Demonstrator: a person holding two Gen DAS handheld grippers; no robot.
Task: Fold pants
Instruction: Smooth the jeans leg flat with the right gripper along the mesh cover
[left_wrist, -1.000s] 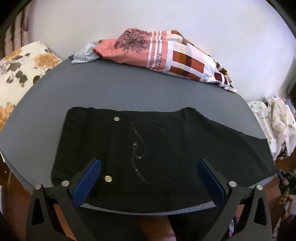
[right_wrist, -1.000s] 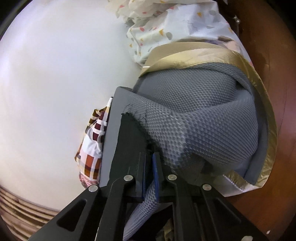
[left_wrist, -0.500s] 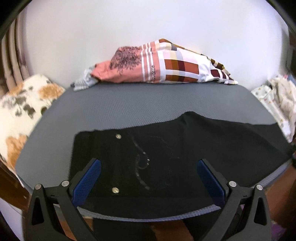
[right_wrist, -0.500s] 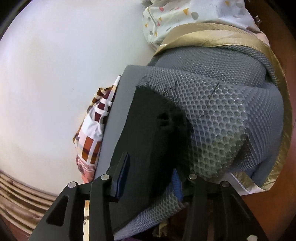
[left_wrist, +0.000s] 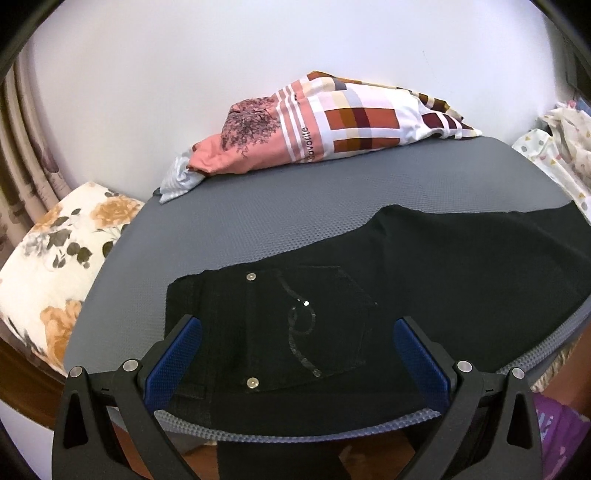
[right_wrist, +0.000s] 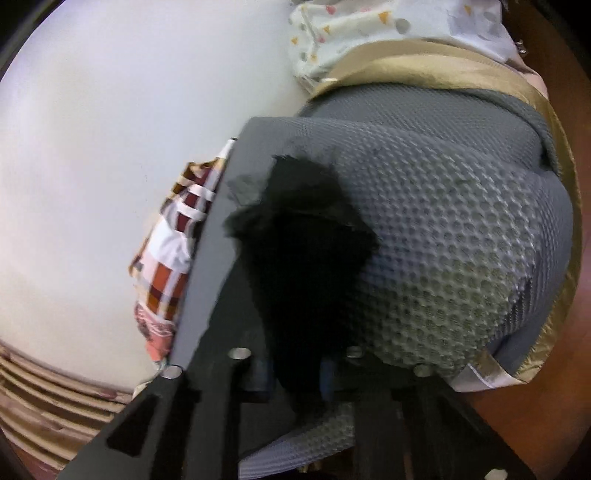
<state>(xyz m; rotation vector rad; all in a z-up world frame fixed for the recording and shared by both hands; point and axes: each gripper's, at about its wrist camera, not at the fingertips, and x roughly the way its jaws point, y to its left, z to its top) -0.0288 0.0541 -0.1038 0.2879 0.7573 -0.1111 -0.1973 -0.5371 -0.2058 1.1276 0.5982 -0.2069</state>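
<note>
The black pants (left_wrist: 369, 314) lie flat on the grey mat (left_wrist: 295, 206) covering the surface, waistband end nearest the left gripper (left_wrist: 295, 358), leg running off to the right. The step in hand appears to be lifting the leg end for the first fold: carry it straight over toward the waistband, edges aligned, leaving the mat behind. The left gripper's jaws stand wide apart, holding nothing. The right gripper (right_wrist: 295, 373) has just been closing; its jaws are clamped on the pants' leg end.
</note>
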